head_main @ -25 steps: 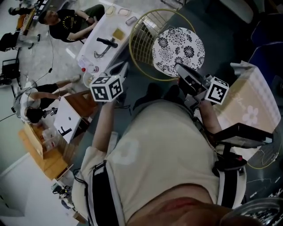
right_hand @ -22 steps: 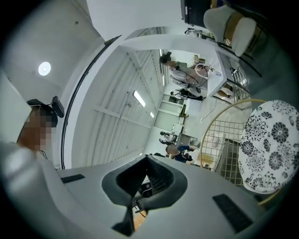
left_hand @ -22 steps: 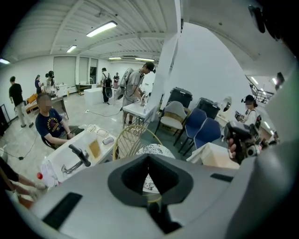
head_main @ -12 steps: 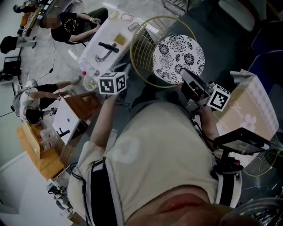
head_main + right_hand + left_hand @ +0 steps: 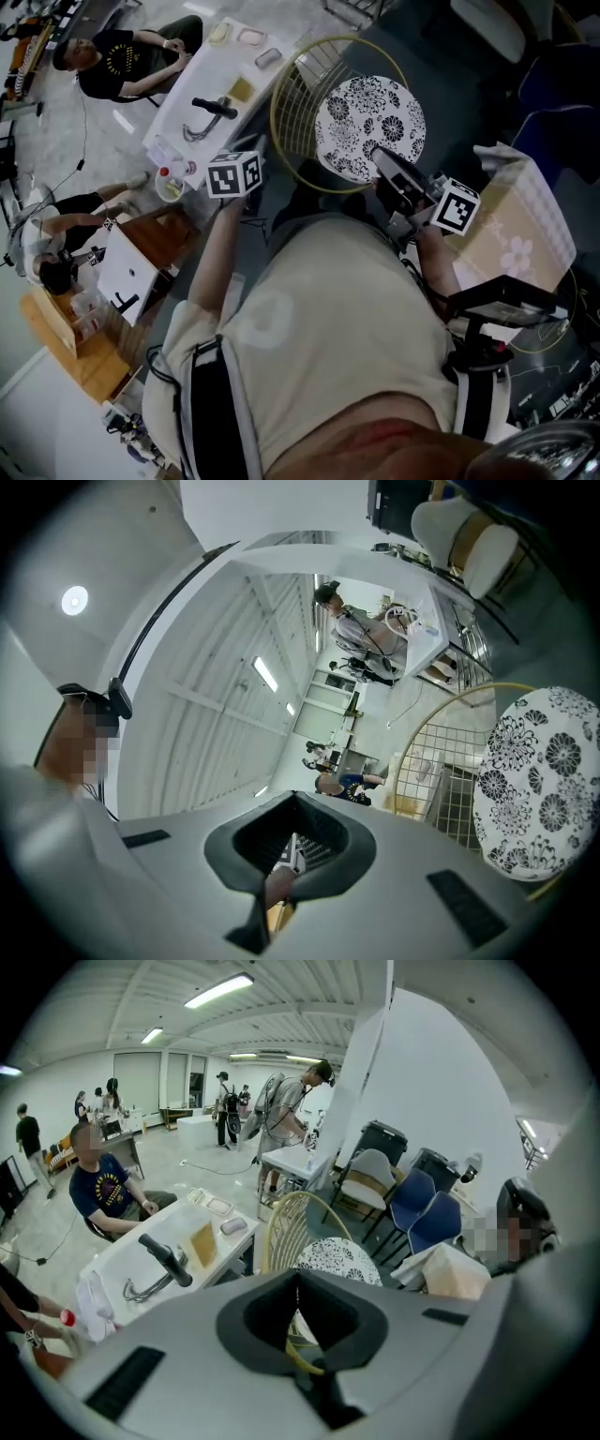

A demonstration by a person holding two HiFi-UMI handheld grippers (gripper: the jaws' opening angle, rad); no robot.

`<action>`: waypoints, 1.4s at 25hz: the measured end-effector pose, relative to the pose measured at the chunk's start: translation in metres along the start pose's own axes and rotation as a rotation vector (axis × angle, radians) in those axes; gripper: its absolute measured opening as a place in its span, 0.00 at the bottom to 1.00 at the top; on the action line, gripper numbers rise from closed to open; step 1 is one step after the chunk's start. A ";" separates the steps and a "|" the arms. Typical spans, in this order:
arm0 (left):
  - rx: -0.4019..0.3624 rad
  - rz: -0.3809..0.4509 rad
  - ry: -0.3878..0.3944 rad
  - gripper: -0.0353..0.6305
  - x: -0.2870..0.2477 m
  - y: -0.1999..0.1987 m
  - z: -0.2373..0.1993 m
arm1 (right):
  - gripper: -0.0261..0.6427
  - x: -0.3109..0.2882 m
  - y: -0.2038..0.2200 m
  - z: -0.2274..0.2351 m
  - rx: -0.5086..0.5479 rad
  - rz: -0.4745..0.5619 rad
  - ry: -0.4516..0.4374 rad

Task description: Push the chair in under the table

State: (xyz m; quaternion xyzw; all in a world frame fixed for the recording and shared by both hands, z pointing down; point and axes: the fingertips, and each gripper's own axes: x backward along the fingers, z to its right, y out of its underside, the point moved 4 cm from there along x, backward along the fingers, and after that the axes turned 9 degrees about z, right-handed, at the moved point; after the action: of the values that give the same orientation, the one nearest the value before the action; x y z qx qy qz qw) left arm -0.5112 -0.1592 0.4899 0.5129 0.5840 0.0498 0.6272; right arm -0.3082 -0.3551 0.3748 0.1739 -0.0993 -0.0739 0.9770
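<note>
Right now, chair (image 5: pixel 370 117): gold wire back and a round seat cushion printed with black-and-white flowers. It stands just beside the end of the white table, wire back turned toward it. The whole seat is in plain view, none of it under the tabletop.
Table (image 5: pixel 202 75): long and white, carrying a black-handled tool (image 5: pixel 216 108) and a few small trays. A seated person (image 5: pixel 117 61) in a dark shirt is at its far side.
Left gripper (image 5: pixel 298 1279): jaws pressed together with nothing between them. It is held out near the table's near corner, left of the chair's back. The chair's gold rim shows just past its tips.
Right gripper (image 5: pixel 380 155): jaws closed tight and empty. From overhead its black fingers lie across the near edge of the cushion; whether they touch it I cannot tell.
Wearer (image 5: pixel 328 319): cream shirt, standing just behind the chair, both arms stretched forward.
</note>
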 end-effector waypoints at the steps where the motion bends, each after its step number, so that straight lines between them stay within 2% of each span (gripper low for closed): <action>1: 0.012 0.002 0.000 0.06 -0.007 0.000 -0.006 | 0.06 -0.005 0.002 0.000 0.002 -0.001 0.006; 5: 0.052 -0.025 -0.001 0.06 -0.048 -0.002 -0.034 | 0.06 -0.033 0.007 0.000 0.028 -0.017 0.061; 9: 0.057 -0.106 0.076 0.06 -0.086 -0.006 -0.043 | 0.05 -0.052 0.011 -0.002 0.045 0.001 0.103; 13: 0.044 -0.163 0.109 0.07 -0.115 -0.009 -0.052 | 0.06 -0.056 0.015 0.004 0.020 0.057 0.177; 14: 0.048 -0.179 0.120 0.10 -0.122 -0.010 -0.054 | 0.05 -0.058 0.016 0.005 0.016 0.064 0.190; 16: 0.074 -0.210 0.151 0.34 -0.134 -0.009 -0.055 | 0.06 -0.061 0.017 0.005 0.015 0.077 0.212; 17: 0.088 -0.228 0.167 0.41 -0.140 -0.008 -0.053 | 0.06 -0.060 0.016 0.004 0.019 0.086 0.225; 19: 0.097 -0.264 0.188 0.41 -0.151 -0.005 -0.052 | 0.06 -0.057 0.015 0.001 0.026 0.105 0.247; 24: 0.117 -0.332 0.174 0.41 -0.183 0.001 -0.059 | 0.06 -0.054 0.009 0.001 0.030 0.152 0.293; 27: 0.164 -0.350 0.178 0.41 -0.193 0.009 -0.066 | 0.05 -0.052 0.010 0.001 0.037 0.169 0.316; 30: 0.157 -0.364 0.210 0.39 -0.197 0.012 -0.065 | 0.06 -0.048 0.013 -0.006 0.048 0.193 0.338; 33: 0.119 -0.402 0.235 0.30 -0.213 0.014 -0.064 | 0.05 -0.047 0.015 -0.003 0.052 0.223 0.358; 35: 0.133 -0.433 0.257 0.21 -0.222 0.017 -0.061 | 0.05 -0.045 0.017 -0.001 0.054 0.237 0.369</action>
State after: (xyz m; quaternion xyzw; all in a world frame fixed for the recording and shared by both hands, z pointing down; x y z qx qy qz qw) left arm -0.6191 -0.2624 0.6657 0.4057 0.7570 -0.0595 0.5088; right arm -0.3497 -0.3312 0.3726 0.1975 0.0595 0.0770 0.9755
